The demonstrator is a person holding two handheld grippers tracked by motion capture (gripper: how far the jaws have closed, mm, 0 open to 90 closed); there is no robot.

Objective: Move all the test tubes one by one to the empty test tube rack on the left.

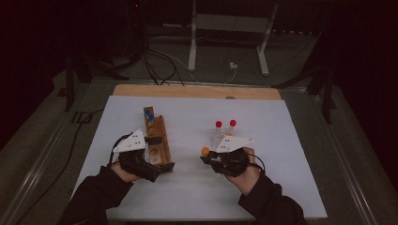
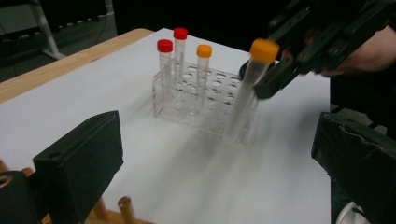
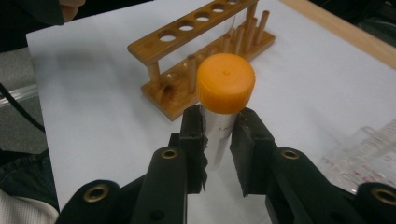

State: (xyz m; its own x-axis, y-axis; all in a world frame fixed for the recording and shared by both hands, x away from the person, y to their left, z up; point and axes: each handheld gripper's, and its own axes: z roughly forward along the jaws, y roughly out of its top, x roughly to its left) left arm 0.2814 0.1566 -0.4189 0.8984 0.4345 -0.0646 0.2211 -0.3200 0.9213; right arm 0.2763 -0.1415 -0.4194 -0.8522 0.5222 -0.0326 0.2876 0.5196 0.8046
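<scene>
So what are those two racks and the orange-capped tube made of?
Near rack: looks like varnished wood, tan with visible grain and round pegs. Far rack: seemingly clear acrylic or similar plastic, see-through with glossy edges. Tube: transparent, glass or plastic, I cannot tell which. Its cap looks like matte orange plastic, moulded with a small centre dimple.
</scene>
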